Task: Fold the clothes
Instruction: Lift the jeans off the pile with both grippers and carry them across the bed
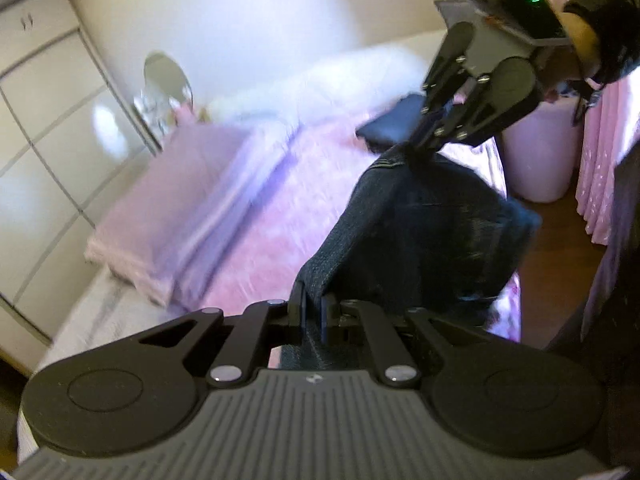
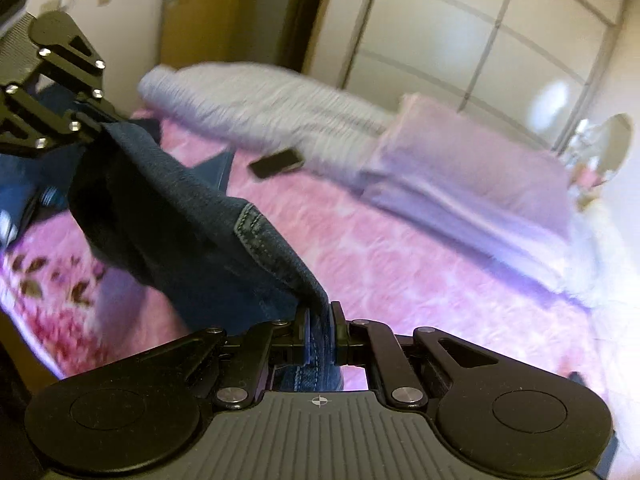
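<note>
denim, dark blue, is the stuff in hand: a pair of jeans (image 2: 192, 216) hangs in the air above the pink bedspread (image 2: 400, 272), stretched between the two claws. the left gripper (image 1: 313, 312) is clamped on one edge of the cloth, which runs down between its jaws, and the right gripper (image 2: 320, 328) is clamped on another edge, near a stitched hem.

judging by how things lie, the fold is at an early stage. the garment sags loose between the two holds, nothing of it lies flat on the bed, and no crease or neat doubled layer shows. it would have to be spread or doubled over and then laid down. a pile of other blue clothing (image 2: 24, 200) lies at the far left of the bed in the right wrist view, which looks unfolded, though blur makes that uncertain.

the left wrist view alone shows a pink bin (image 1: 536, 160) on the wooden floor at the right, a pink curtain (image 1: 604, 168) beside it, and the gloved hand (image 1: 604, 28) on the other tool. the right wrist view alone shows a dark flat thing like a phone (image 2: 276, 163) on the bedspread, just beside a rolled grey blanket (image 2: 256, 108). both show the lilac pillow (image 1: 180, 200) and the white wardrobe (image 2: 500, 28).
</note>
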The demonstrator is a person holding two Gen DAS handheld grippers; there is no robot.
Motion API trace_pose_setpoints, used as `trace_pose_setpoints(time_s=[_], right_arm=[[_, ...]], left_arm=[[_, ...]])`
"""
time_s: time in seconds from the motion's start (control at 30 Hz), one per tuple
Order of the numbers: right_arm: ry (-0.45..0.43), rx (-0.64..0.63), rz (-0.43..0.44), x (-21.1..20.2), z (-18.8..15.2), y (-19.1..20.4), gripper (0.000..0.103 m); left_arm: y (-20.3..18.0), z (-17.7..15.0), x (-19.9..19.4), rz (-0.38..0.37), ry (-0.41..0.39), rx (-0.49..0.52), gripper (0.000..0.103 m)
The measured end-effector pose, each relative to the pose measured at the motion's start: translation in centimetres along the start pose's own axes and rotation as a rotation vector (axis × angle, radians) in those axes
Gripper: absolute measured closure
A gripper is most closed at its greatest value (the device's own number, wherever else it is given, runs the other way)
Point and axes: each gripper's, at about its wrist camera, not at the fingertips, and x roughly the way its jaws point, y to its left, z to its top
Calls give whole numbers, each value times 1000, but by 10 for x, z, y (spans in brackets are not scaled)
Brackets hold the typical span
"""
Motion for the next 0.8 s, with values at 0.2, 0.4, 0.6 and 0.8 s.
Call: trace_pose_setpoints(time_s=[0.2,0.4,0.6,0.8], right_arm=[[-38,13,-89,-15,35,-45,96],[23,16,-80,70,29,-148,96],[133,20,-130,220,-16,-265,39],[208,198,-34,260,-77,-302,39]], left_arm=[[48,41,55,1,-22,36,97],[105,77,210,2,71,-7,93],[155,69,397,44,330,-204,63],[144,5,405,43,482,-328,57]])
